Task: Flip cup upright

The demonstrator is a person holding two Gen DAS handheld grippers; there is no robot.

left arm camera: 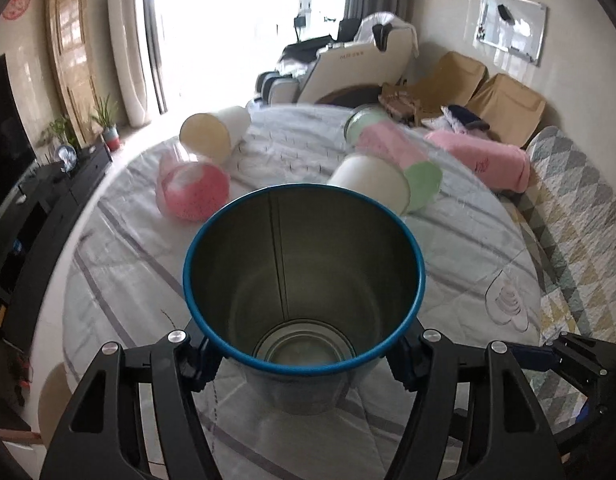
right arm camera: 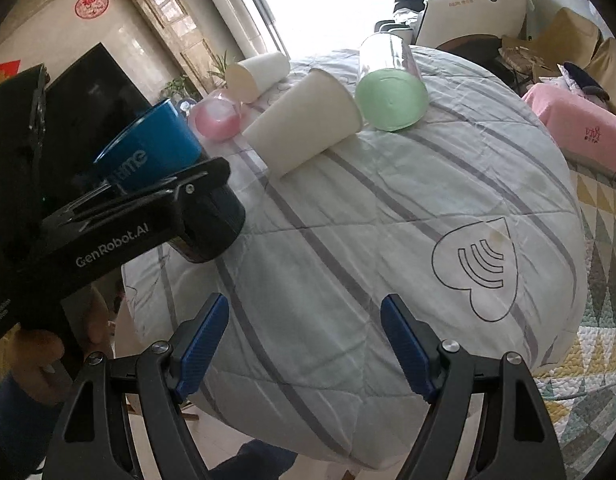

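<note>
The left gripper (left arm camera: 304,364) is clamped on the blue metal cup with the silvery inside (left arm camera: 304,280), its two blue pads pressing the lower wall from either side. The cup's mouth tips toward the left camera, and in the right view it hangs tilted above the edge of the round table under a grey-striped white quilted cloth (right arm camera: 387,240), its base apparently just clear of the cloth, though the gripper hides the contact. The right gripper (right arm camera: 304,344) sits spread wide with nothing between its pads, low over the near cloth. Farther back lie a white paper cup on its side (right arm camera: 304,120), a green-bottomed clear cup (right arm camera: 389,92), a pink cup (right arm camera: 216,116) and another white cup (right arm camera: 258,74).
</note>
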